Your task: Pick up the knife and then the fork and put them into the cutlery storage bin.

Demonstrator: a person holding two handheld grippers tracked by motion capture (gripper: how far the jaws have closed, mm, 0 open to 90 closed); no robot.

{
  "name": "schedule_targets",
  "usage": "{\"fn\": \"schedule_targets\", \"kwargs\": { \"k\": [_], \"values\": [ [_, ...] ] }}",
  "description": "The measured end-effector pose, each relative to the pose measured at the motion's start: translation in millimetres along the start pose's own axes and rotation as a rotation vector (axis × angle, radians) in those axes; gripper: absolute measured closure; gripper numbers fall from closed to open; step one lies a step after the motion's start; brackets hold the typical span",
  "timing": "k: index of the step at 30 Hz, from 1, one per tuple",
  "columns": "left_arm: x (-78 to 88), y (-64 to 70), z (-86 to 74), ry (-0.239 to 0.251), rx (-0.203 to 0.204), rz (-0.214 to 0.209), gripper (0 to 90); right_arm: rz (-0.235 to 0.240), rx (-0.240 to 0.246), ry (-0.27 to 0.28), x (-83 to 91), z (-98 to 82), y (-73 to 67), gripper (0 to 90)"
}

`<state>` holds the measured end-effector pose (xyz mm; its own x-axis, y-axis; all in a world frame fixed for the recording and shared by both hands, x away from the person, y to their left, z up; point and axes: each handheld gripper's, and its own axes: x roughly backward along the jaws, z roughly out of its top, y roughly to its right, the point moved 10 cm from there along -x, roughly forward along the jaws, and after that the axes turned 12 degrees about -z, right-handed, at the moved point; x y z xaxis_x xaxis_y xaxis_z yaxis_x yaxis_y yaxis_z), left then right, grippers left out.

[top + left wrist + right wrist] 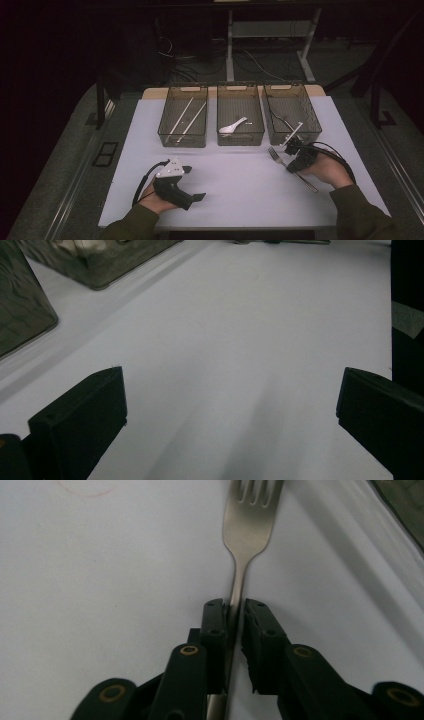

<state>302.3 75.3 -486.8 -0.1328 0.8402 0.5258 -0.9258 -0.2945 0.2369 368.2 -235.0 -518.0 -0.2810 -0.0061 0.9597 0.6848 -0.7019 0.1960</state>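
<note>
A metal fork lies on the white table, tines toward the bins, handle toward the person. My right gripper is shut on the fork at the neck of its handle; in the right gripper view the jaws pinch the stem and the tines stick out past them. My left gripper rests low at the front left of the table. Its jaws stand wide apart with bare table between them.
Three clear bins stand in a row at the back: the left bin holds chopsticks, the middle bin a white spoon, the right bin some cutlery. Bin corners show at the left gripper view's upper left.
</note>
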Motion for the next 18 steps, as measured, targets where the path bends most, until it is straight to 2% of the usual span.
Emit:
{"fn": "schedule_targets", "kwargs": {
  "k": [5,11,15,18],
  "values": [
    [0.0,0.3,-0.1,-0.002,0.0,0.0,0.0,-0.004,0.002,-0.007,-0.2,0.3,-0.2,84.3],
    [0.2,0.2,0.0,-0.001,-0.001,0.0,0.0,-0.001,-0.004,-0.004,1.1,-0.5,0.0,84.7],
    [-0.2,-0.1,-0.1,-0.001,-0.001,-0.001,0.0,0.013,-0.012,0.028,8.1,0.1,2.4,84.8],
    [-0.2,0.0,-0.1,0.0,-0.001,0.0,0.0,0.006,-0.021,0.049,15.5,1.2,6.9,84.8]
  ]
}}
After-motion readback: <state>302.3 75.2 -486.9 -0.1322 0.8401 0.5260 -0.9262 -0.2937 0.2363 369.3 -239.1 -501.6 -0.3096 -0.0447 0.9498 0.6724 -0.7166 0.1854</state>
